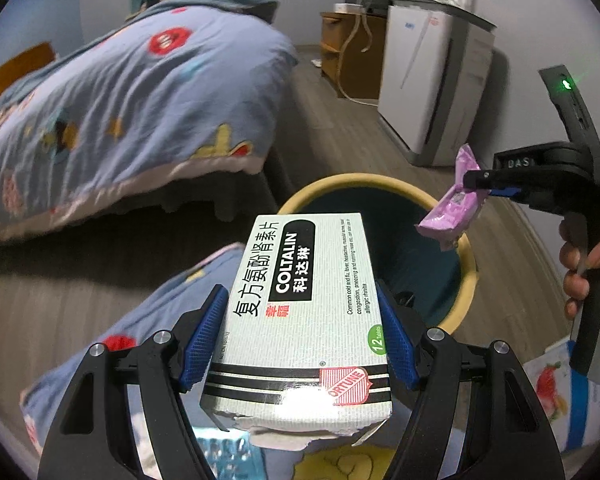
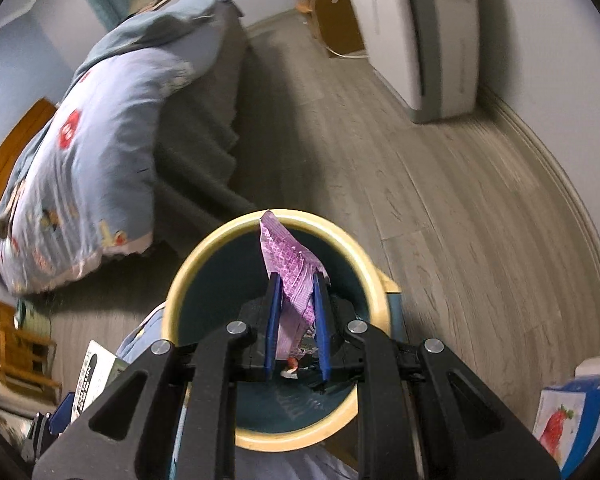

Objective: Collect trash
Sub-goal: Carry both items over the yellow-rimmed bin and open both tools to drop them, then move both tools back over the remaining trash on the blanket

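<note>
My left gripper (image 1: 300, 300) is shut on a white Coltalin medicine box (image 1: 300, 312), held just short of a round bin (image 1: 466, 280) with a yellow rim and dark inside. My right gripper (image 2: 296, 284) is shut on a crumpled pink wrapper (image 2: 288, 264) and holds it directly above the bin's opening (image 2: 204, 264). In the left wrist view the right gripper (image 1: 472, 180) and the pink wrapper (image 1: 452, 212) hang over the bin's right rim. The medicine box (image 2: 92, 380) shows at the lower left of the right wrist view.
A bed with a blue patterned quilt (image 1: 120, 100) stands left of the bin. A white appliance (image 1: 432, 80) and a wooden cabinet (image 1: 352, 48) stand along the far wall. A blue and white carton with a strawberry print (image 2: 572, 416) lies at the lower right. The floor is grey wood.
</note>
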### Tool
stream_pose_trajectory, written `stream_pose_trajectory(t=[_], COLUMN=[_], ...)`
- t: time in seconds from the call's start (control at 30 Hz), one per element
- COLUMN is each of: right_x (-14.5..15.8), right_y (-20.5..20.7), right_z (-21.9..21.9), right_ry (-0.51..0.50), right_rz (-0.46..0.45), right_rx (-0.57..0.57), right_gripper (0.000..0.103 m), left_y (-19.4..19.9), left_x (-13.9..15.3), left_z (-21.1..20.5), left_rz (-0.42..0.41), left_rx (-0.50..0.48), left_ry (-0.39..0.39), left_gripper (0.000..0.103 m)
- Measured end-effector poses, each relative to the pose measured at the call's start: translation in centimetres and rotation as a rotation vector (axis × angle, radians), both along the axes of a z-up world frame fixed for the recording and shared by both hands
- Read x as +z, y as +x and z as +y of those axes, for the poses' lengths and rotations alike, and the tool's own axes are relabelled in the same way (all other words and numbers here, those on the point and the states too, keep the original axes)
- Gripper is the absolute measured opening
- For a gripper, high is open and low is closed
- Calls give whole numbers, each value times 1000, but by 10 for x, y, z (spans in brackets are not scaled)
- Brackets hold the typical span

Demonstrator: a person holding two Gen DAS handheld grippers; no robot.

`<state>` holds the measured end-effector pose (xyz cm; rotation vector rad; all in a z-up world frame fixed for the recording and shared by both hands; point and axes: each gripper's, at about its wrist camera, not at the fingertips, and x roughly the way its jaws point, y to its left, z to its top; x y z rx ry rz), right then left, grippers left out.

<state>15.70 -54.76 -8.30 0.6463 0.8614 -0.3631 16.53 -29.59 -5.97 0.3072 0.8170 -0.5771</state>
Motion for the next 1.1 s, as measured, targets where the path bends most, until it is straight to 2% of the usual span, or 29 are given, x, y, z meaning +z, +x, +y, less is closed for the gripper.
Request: stream_pose_trajectory(t=[0.27, 0.5, 0.57, 0.7, 0.8, 0.87, 0.93, 1.1], right_x=[-11, -5, -2, 2, 6, 11, 17, 28], right_y=[6, 14, 16, 20, 21, 20, 19, 19], right_z=[2, 15, 17, 21, 23, 24, 26, 36], right_ry=[3, -24, -38, -46, -53, -60, -67, -119], right_rz=[28, -7, -19, -41, -62, -81, -104, -92], right_rx=[20, 81, 89, 99, 103, 99, 92, 98], right_gripper=[16, 18, 33, 51, 69, 90, 97, 97], left_y=[5, 10, 11, 15, 16, 15, 14, 8], left_x=[-23, -35, -36, -36, -36, -34, -31, -19], left_z=[-44, -57, -57, -51, -46, -41, -36, -17], left_rz=[-40, -55, -66, -61, -65, -73, -79, -84], left_rx=[-77, -101, -101, -79, -59, -47, -34, -1], left_ry=[101, 112, 111, 83, 77, 71, 68, 56], left_gripper=[73, 73, 76, 84, 89, 91, 92, 93])
